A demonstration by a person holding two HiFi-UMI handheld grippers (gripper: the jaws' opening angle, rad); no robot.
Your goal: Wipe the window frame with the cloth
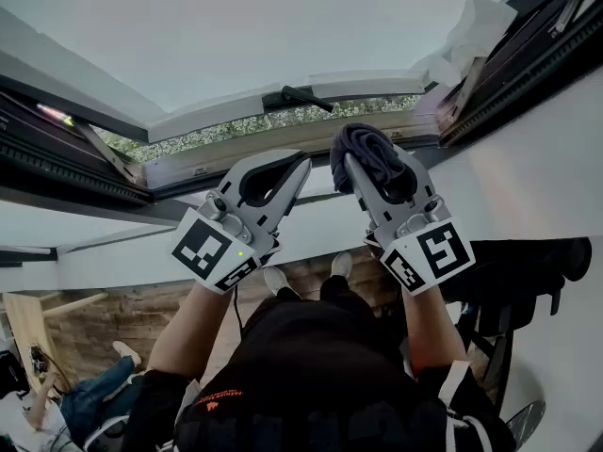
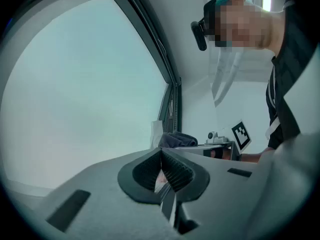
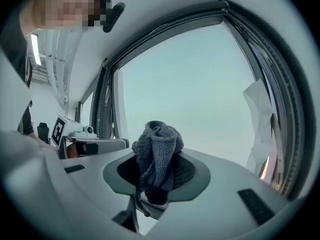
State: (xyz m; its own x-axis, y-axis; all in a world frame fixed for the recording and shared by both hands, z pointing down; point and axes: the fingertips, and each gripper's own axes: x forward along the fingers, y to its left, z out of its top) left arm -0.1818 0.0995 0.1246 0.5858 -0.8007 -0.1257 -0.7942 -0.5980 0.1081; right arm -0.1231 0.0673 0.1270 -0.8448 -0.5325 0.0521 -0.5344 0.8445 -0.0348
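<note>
My right gripper (image 1: pixel 350 161) is shut on a bunched dark grey cloth (image 1: pixel 373 154), held up close to the lower window frame (image 1: pixel 236 113). In the right gripper view the cloth (image 3: pixel 158 150) sticks out above the closed jaws of that gripper (image 3: pixel 157 170), with pale glass behind it. My left gripper (image 1: pixel 301 164) is raised beside it, shut with nothing between its pads, also near the frame. The left gripper view shows its tips (image 2: pixel 161 153) meeting, and beyond them the cloth (image 2: pixel 177 139) and the dark frame upright (image 2: pixel 170 96).
A black window handle (image 1: pixel 298 97) lies on the open sash. Something white and crumpled (image 1: pixel 477 28) sits in the upper right corner of the opening and shows again as a white strip (image 3: pixel 257 119). A black chair (image 1: pixel 528 273) stands at the right over wooden floor (image 1: pixel 141 314).
</note>
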